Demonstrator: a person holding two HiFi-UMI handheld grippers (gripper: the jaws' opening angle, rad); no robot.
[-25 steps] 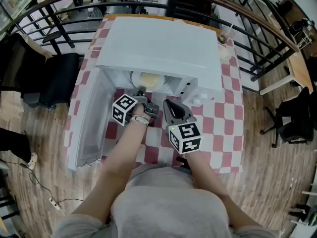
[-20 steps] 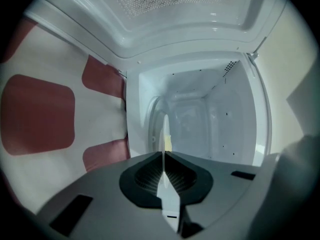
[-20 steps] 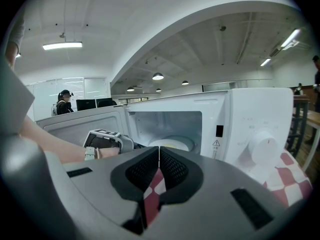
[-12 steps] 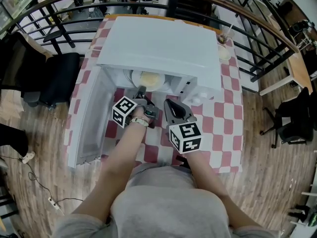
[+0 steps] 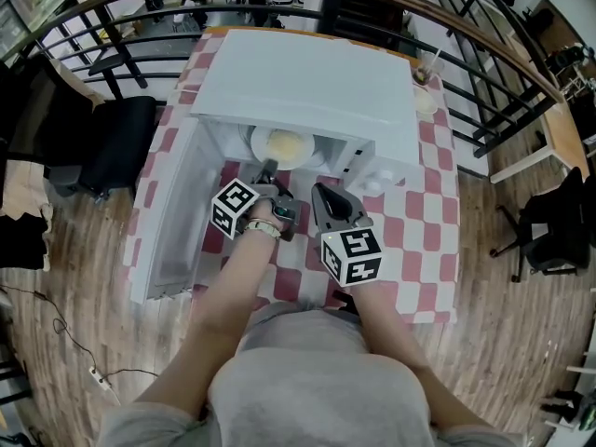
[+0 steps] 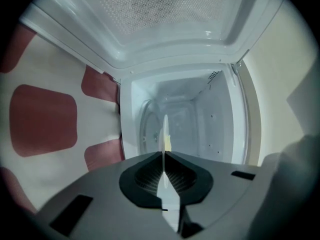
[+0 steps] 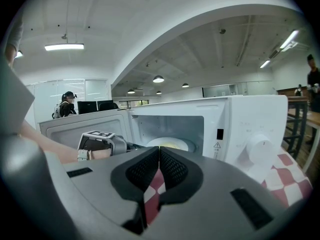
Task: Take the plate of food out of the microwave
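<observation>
- Microwave (image 5: 307, 82): white, on my red-and-white checked tablecloth (image 5: 419, 222). Its door (image 5: 172, 222) is swung wide open to the left, as it was a second ago.
- Plate (image 5: 279, 145): white, with pale yellow food (image 5: 284, 143) on it, inside the cavity just behind the opening. Slightly more of it shows under the roof than a second ago; I cannot tell whether the plate or the head camera shifted.
- Left gripper (image 5: 268, 169): reaching into the opening, clenched on the plate's near rim. In its own view the rim runs edge-on between the pads. Place and grip are unchanged from the earlier frames.
- Right gripper (image 5: 321, 192): in front of the microwave over the cloth, just beside the left one. Its jaws are pressed together with nothing between them, and it sits in much the same spot as before.
</observation>
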